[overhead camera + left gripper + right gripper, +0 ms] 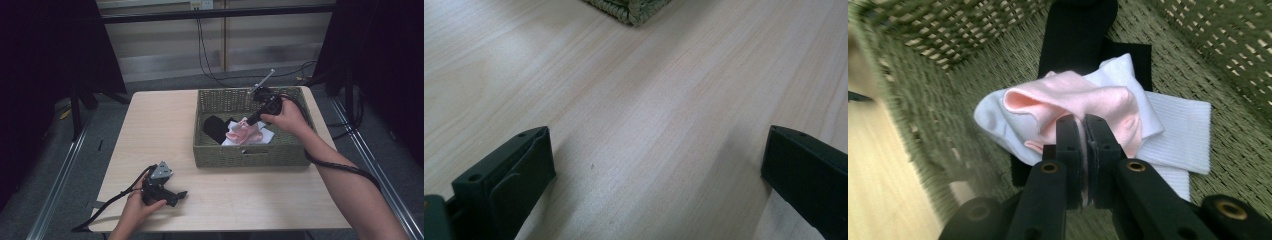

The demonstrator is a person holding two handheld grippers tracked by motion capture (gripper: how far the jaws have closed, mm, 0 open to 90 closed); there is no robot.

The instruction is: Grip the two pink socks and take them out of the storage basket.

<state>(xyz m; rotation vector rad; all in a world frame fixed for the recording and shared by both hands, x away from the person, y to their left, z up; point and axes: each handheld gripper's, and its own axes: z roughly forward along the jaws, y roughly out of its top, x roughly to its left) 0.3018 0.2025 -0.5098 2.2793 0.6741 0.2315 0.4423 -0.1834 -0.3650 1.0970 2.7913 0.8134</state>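
Note:
A pink sock [238, 132] lies bunched on top of a white sock [263, 136] and a black sock [215, 128] inside a woven green basket [250, 151]. My right gripper [249, 122] reaches down into the basket, its jaws shut on a fold of the pink sock [1073, 97]. In the right gripper view, my right gripper [1083, 131] pinches the fabric above the white sock [1178, 135] and the black sock [1075, 35]. My left gripper [179, 195] rests on the wooden table [160, 125] near the front edge. In its own view my left gripper [656, 170] stands open with bare wood between the jaws.
The basket stands at the table's back right, and its corner [629, 7] shows far ahead of the left gripper. Its woven walls [1238, 60] close in around the right gripper. Cables trail from both grippers, and dark curtains hang on both sides.

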